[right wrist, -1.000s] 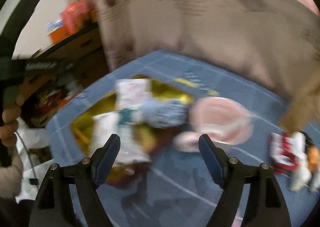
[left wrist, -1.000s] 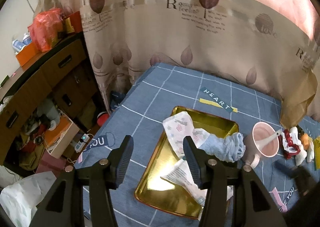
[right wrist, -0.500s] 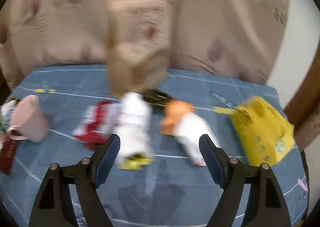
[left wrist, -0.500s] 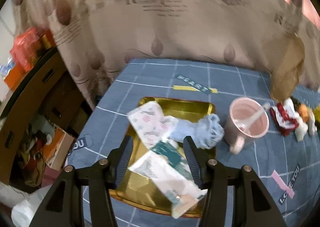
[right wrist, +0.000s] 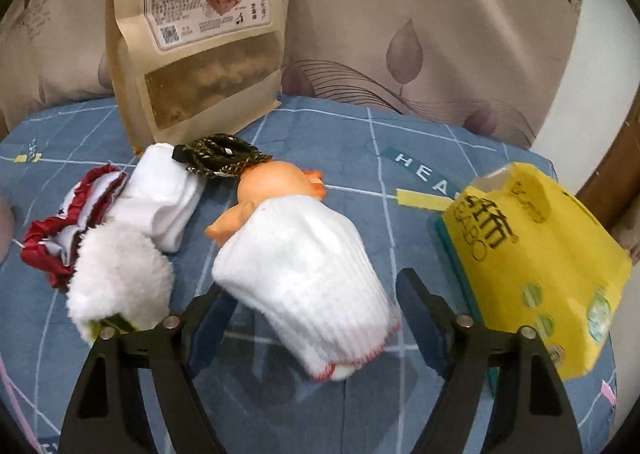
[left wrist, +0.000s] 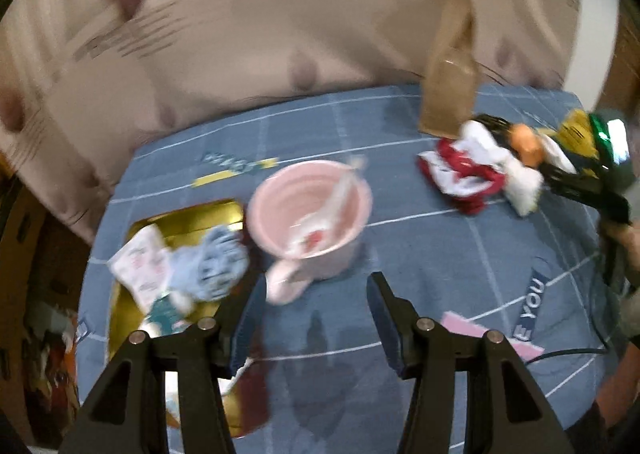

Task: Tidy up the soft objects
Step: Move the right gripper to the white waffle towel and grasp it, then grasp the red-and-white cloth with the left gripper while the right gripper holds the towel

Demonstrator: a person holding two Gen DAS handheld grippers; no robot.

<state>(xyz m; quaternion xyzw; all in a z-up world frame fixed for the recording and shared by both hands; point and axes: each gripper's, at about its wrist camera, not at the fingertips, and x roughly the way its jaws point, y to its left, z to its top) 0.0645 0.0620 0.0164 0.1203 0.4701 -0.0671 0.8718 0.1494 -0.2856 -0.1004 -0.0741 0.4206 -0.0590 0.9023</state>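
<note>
Right now the white knit sock [right wrist: 308, 286] lies on the blue checked cloth [right wrist: 360, 158], pulled over an orange rubber doll [right wrist: 276, 186] so only head and one arm stick out; its long axis runs diagonally, doll's head toward the curtain [right wrist: 420, 34], red-stitched cuff end toward the camera. The right gripper [right wrist: 314, 314] straddles that cuff end with jaws apart, pads on either side and not visibly pressing; they have just been closing with the sock between them, so this reads as lining up a pinch across the sock's width. Just left sit a fluffy white piece [right wrist: 120, 274], a folded white sock [right wrist: 160, 194] and a red-trimmed cloth [right wrist: 52, 238], bunched together, probably the unsorted pile. A black-and-gold cord [right wrist: 220, 156] lies behind the doll's head, a brown snack bag [right wrist: 196, 34] stands behind that, and a yellow tissue pack [right wrist: 532, 266] sits to the right. The left gripper [left wrist: 316, 318] hangs open and empty near the pink mug [left wrist: 308, 218] with a spoon in it; beyond its left finger the gold tray [left wrist: 200, 214] already holds a light-blue sock [left wrist: 216, 266] and a printed cloth [left wrist: 140, 266], likely the drop-off spot. View is motion-blurred.
</note>
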